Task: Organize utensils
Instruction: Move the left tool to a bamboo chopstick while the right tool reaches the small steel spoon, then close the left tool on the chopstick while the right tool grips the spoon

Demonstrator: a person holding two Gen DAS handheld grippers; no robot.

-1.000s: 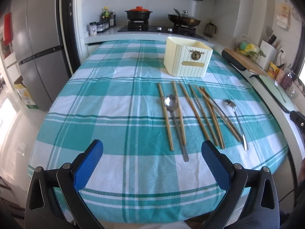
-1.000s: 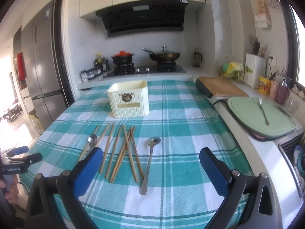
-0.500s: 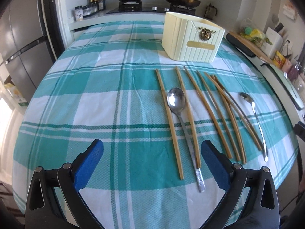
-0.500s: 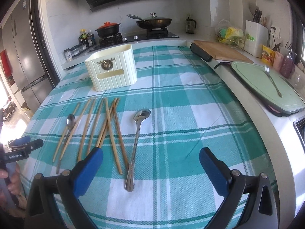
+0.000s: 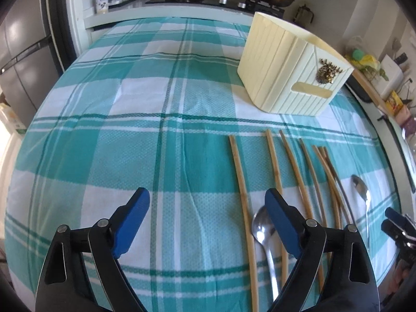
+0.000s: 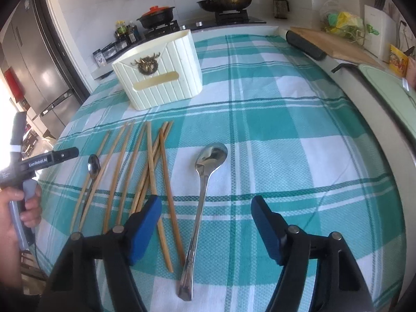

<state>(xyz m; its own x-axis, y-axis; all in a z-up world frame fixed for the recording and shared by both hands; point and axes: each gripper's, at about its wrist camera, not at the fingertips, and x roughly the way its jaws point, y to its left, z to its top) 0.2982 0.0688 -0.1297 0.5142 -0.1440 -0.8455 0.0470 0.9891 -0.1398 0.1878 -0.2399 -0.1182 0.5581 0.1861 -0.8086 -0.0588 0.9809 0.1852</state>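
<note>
**Both grippers low over the laid-out cutlery, nothing held**

Nearest, the right gripper (image 6: 205, 217) hangs over the teal checked tablecloth (image 6: 286, 135); its jaws have just been narrowing but are parted, with the handle of the large spoon (image 6: 200, 200) lying between the blue pads untouched. To the left, the left gripper (image 5: 208, 213) is also parted and has just been narrowing, gripping nothing; its right pad sits over the bowl of the small spoon (image 5: 261, 227), though contact cannot be told. A hand (image 6: 18, 208) holds that gripper at the left edge of the right wrist view.

Between the two spoons lie the wooden chopsticks (image 6: 150, 161), fanned out, some crossing, one pair flanking the small spoon.

Farther back stands the cream ribbed utensil holder (image 6: 161, 78), upright, well apart from the cutlery. Beyond it are the stove with a black pot (image 6: 156, 17) and a lidded pan (image 6: 226, 0).
</note>
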